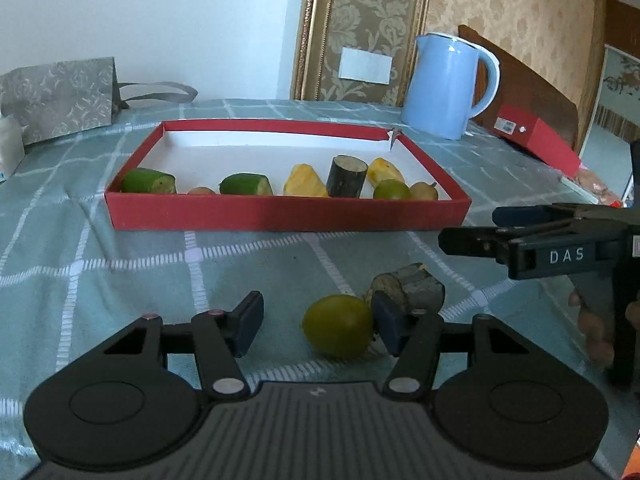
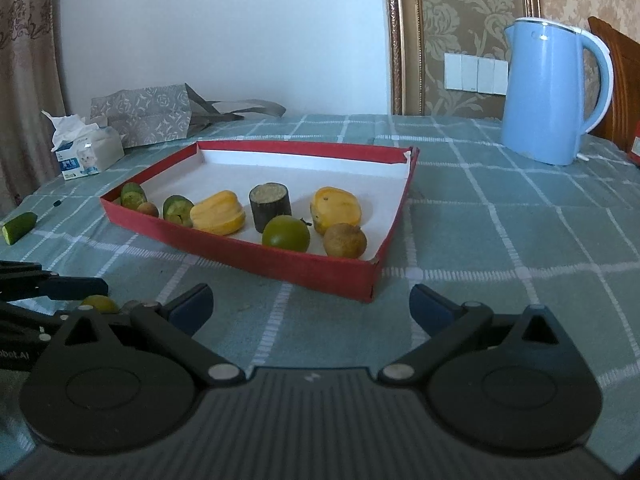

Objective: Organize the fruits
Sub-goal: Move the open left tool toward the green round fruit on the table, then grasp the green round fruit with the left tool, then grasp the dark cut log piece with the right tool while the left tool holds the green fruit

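The left gripper (image 1: 316, 326) is held apart around the lime (image 1: 338, 331) on the cloth (image 1: 120, 272), short of the tray (image 1: 280, 216). It should be centred (cane (image 1: 416, 286) touches it) before closing. The right gripper (image 2: 312, 306) hangs apart, empty.

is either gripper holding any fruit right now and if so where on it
Nothing is held. The left gripper is open around the green lime on the tablecloth; only its right jaw is near it. The right gripper is open and empty.

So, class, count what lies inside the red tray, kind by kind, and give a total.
Green cucumber pieces: 2
Yellow fruit pieces: 2
Small brown fruits: 2
Round green fruit: 1
Dark cane piece: 1
Total: 8
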`<state>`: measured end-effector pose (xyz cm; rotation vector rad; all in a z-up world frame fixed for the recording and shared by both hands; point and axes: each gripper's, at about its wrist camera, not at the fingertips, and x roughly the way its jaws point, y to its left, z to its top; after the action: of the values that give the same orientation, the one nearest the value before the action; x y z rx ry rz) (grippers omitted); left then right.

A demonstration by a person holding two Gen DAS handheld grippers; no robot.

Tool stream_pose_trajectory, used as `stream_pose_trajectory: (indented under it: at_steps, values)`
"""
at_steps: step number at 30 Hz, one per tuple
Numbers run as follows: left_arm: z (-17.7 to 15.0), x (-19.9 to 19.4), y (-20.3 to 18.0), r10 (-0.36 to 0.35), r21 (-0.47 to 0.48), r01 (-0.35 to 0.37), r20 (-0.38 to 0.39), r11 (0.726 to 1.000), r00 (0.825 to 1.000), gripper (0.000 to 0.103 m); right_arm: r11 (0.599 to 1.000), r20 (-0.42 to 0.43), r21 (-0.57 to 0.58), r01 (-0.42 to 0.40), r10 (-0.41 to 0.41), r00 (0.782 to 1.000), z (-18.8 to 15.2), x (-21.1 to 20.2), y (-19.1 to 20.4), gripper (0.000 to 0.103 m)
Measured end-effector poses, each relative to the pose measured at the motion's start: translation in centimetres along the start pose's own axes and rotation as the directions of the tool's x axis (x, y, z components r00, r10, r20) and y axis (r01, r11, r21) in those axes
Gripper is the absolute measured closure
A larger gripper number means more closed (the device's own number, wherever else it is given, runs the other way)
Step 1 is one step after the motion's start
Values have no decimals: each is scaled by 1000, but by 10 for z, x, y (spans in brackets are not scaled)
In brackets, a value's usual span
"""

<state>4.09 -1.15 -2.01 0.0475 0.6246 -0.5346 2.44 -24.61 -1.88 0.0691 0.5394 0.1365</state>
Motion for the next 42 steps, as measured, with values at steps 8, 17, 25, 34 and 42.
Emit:
stream_pose_trajectory:
  at_steps: [8, 17, 25, 34, 42]
  values:
    - [-3, -1, -17, 62, 125, -58, -32, 990, 998, 44, 998, 7, 32, -51, 51, 999, 1, -4, -3, 0]
    - [-3, -3, -38, 100, 232, -92, -24, 968, 995, 69, 997, 23, -54, -49, 50, 998, -2, -8, 13, 0]
    - [-3, -3, -37, 99, 190, -93, -26, 977, 995, 69, 995, 22, -79, -56, 58, 998, -3, -9, 17, 0]
    - [-2, -6, -33, 123, 163, -118, -18, 980, 992, 69, 996, 12, -72, -52, 53, 999, -4, -7, 17, 0]
    - [8, -17, -14, 156, 92, -157, 25, 983, 987, 69, 996, -6, -79, -48, 48, 999, -4, -3, 26, 0]
